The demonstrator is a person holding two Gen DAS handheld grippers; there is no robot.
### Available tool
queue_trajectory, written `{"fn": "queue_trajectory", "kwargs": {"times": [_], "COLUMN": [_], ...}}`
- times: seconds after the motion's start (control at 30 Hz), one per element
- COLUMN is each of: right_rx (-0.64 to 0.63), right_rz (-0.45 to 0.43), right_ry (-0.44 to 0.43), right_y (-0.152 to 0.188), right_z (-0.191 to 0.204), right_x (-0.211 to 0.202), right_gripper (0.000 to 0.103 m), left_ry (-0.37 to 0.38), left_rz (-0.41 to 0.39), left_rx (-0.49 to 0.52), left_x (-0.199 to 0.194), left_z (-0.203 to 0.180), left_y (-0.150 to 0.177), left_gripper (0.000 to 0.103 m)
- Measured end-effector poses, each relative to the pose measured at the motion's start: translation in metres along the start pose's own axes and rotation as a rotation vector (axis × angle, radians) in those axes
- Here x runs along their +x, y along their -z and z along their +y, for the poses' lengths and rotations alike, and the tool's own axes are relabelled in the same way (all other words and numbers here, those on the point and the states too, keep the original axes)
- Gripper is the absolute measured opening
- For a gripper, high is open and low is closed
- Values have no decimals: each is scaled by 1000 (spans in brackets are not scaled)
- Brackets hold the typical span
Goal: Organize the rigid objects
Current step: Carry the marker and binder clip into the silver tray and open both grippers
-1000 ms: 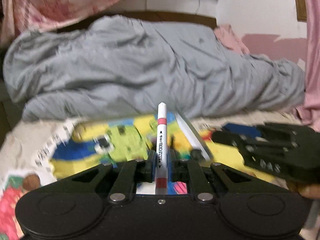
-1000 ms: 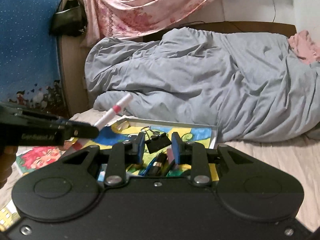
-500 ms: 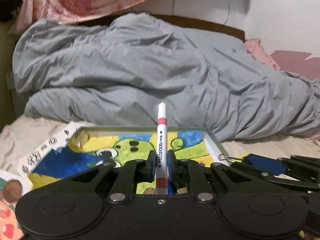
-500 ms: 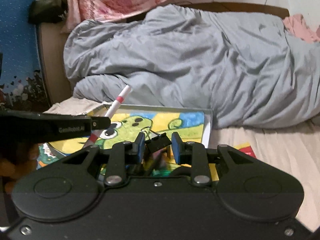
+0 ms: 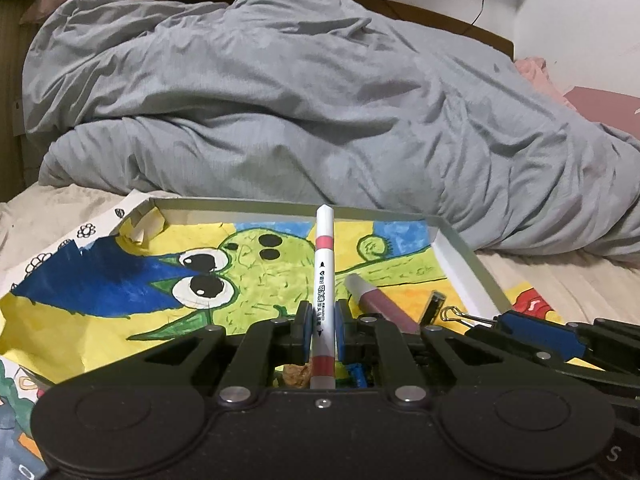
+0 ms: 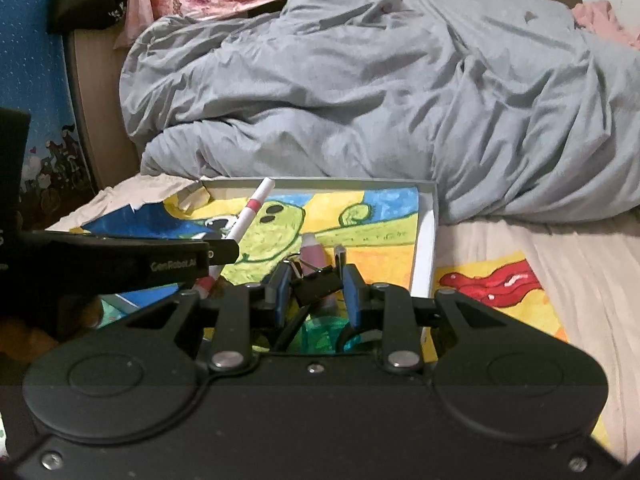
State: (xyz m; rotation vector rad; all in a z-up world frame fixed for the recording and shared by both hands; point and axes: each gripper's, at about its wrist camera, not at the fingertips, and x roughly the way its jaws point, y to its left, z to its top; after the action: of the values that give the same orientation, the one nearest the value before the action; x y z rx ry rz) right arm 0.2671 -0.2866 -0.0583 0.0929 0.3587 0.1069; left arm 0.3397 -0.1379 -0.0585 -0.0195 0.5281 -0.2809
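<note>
1. Left wrist view: the left gripper (image 5: 322, 330) has its blue pads pressed tight on a white marker (image 5: 323, 280) with pink bands. The slim, hard, smooth barrel stands upright over the near half of the shallow grey tray (image 5: 460, 256).
2. The tray floor is lined with a crinkled painted sheet, a green cartoon creature on yellow and blue. On it, right of the marker, lie a mauve tube (image 5: 378, 300) and a small dark stick (image 5: 434, 305).
3. As I judge it, the step is dropping the marker in the tray: lower it, tip it flat beside the tube, then part the pads so it cannot roll.
4. Right wrist view: the right gripper (image 6: 315, 285) pinches a black binder clip (image 6: 318, 283) by its folded metal body, wire loops poking out, above the tray's near edge.
5. Behind the tray lies a rumpled grey duvet (image 6: 380, 92), soft and deeply creased.
</note>
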Motion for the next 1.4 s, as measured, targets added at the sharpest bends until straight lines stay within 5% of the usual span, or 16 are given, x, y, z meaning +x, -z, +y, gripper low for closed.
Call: {"fn": "queue_trajectory", "kwargs": {"times": [0.93,1.27,1.4], "right_rx": [-32,-40,-22], "right_rz": [70,20,-22], "right_ry": [2,21,18], "right_y": [8,-9,-19], "right_z": [4,1,1], "right_x": [16,-7,-27], "right_gripper": [22,49,68], "left_ry": [1,-26,-43], "left_rz": [38,-14,-58], "left_rx": [7,-1,-12], "left_x": [16,-13,-37], "left_z": [-3,6,13], "left_y": [6,-6,-15], "left_gripper": [13,22,37]}}
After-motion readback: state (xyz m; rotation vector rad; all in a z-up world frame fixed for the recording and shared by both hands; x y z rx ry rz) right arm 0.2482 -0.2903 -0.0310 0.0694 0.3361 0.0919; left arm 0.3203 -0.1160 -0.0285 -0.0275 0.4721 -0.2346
